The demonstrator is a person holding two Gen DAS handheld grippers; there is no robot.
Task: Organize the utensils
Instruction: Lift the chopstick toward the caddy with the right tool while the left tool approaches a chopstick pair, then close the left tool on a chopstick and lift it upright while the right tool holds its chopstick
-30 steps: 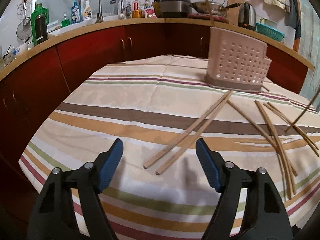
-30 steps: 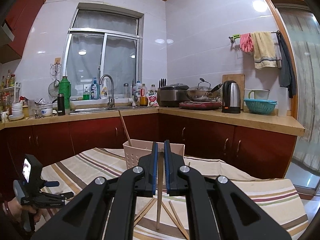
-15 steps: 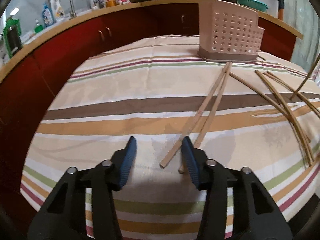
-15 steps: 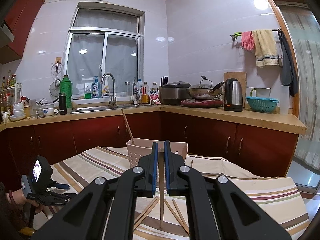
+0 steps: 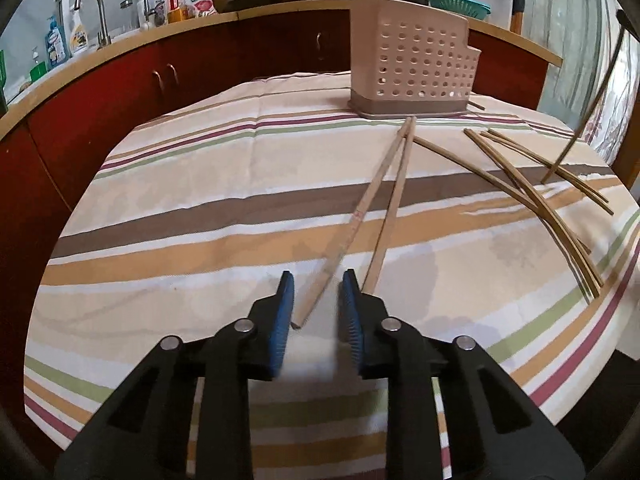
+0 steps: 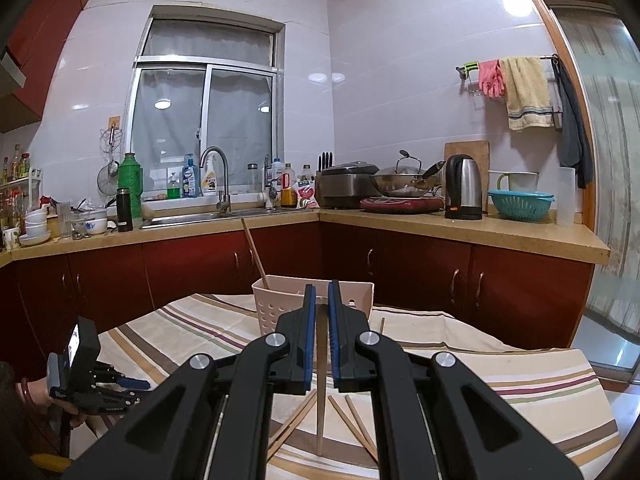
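Note:
Two pale chopsticks [image 5: 394,196] lie side by side on the striped tablecloth [image 5: 192,184], running toward the pink perforated utensil holder [image 5: 412,68]. My left gripper [image 5: 318,280] points down at the near end of the left one. Its jaws are closing with that end between them, and a gap still shows on each side. My right gripper [image 6: 321,292] is shut on a chopstick [image 6: 320,420] that hangs upright with its tip at the cloth. One chopstick [image 6: 254,252] leans inside the holder [image 6: 272,304]. Several darker chopsticks [image 5: 532,200] lie scattered to the right.
The table drops off close behind the left gripper and along its left side. Red cabinets [image 6: 200,272] and a counter with a sink tap [image 6: 218,176], kettle [image 6: 464,188] and teal colander [image 6: 520,204] ring the far side. A hand [image 6: 36,396] holds the left gripper at lower left.
The left gripper tipped downward and rolled, closing in on the near end of the pale chopstick while its jaws narrowed from wide apart. The right gripper stayed still with its chopstick.

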